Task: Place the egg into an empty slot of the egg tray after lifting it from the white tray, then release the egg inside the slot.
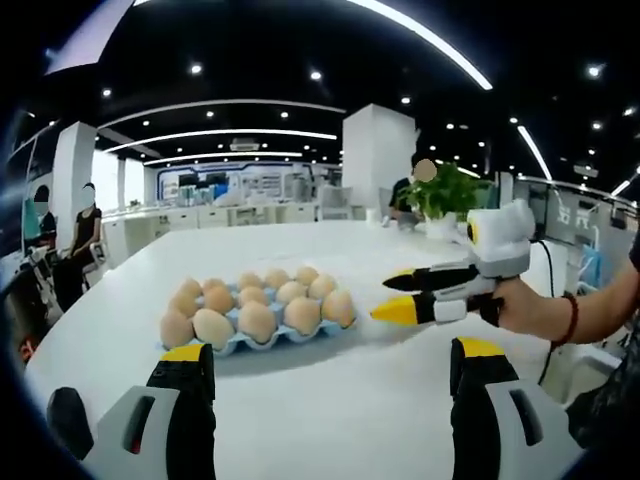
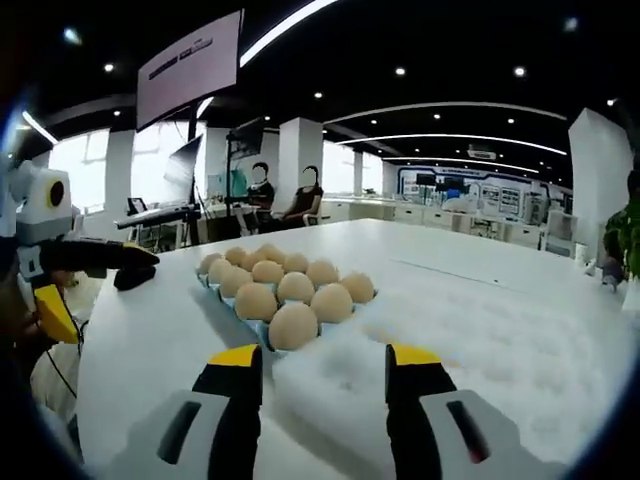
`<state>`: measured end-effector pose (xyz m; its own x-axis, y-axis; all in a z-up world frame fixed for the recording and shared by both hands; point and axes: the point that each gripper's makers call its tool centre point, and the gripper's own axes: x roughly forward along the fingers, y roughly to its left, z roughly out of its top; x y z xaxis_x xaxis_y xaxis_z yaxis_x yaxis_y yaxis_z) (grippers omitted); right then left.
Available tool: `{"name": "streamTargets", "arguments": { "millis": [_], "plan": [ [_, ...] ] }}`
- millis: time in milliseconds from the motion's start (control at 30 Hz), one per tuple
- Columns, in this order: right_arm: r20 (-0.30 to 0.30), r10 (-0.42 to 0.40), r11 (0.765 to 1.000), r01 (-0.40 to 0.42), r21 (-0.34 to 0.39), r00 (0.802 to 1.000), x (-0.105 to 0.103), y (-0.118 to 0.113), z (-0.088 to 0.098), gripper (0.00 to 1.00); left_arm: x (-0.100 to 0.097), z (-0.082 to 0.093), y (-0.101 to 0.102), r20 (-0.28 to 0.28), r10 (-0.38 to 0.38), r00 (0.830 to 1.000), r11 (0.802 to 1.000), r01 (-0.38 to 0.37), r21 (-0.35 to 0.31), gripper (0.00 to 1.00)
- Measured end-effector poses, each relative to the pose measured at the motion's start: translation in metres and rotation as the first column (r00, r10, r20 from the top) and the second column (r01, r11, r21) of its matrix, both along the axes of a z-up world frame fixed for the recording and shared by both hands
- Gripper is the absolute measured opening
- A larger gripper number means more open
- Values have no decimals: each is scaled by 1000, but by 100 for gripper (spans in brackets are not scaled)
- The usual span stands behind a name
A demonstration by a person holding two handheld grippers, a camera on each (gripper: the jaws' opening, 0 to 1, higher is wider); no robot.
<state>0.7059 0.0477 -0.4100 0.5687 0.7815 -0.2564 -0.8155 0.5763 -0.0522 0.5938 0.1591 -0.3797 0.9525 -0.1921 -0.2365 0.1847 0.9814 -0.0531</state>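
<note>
Looks like a big open-plan office or tech showroom kind of space. Dark ceiling (image 1: 300, 40) with recessed spotlights and long curved light strips (image 1: 225, 133) sweeping across it. Fat white square columns (image 1: 378, 155), rows of white desks and counters (image 1: 215, 215) along the far side, bright windows (image 2: 80, 175) behind. There's a large wall screen (image 2: 190, 68) hanging up high, and a couple of people (image 2: 285, 200) sitting at desks with monitors past the far edge of the big white table (image 1: 330, 400). A leafy potted plant (image 1: 445, 195) sits at the table's far corner.
</note>
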Motion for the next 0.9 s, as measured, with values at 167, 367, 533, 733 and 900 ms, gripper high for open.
{"name": "streamTargets", "arguments": {
  "millis": [167, 367, 533, 733, 900],
  "plan": [
    [-15, -11, 1000, 11, 22, 1000, 5, -11, 3, 52, 4, -1, 2, -8, 2, 1000, 1000, -2, 16, 100],
    [-18, -15, 1000, 15, 21, 1000, -1, -20, 5, 52, 4, -4, 5, -22, 20, 1000, 999, -19, 34, 100],
    [-19, -24, 999, 25, 39, 1000, -5, -31, 14, 52, 3, -4, 5, -24, 23, 999, 999, -22, 39, 100],
    [-11, -46, 999, 46, 29, 999, -1, -54, 18, 56, 8, -3, 12, -24, 32, 999, 999, -31, 38, 100],
    [-34, -70, 997, 71, 23, 997, 0, -75, 14, 60, 14, -2, 11, -20, 22, 1000, 999, -21, 36, 100]
  ]
}}
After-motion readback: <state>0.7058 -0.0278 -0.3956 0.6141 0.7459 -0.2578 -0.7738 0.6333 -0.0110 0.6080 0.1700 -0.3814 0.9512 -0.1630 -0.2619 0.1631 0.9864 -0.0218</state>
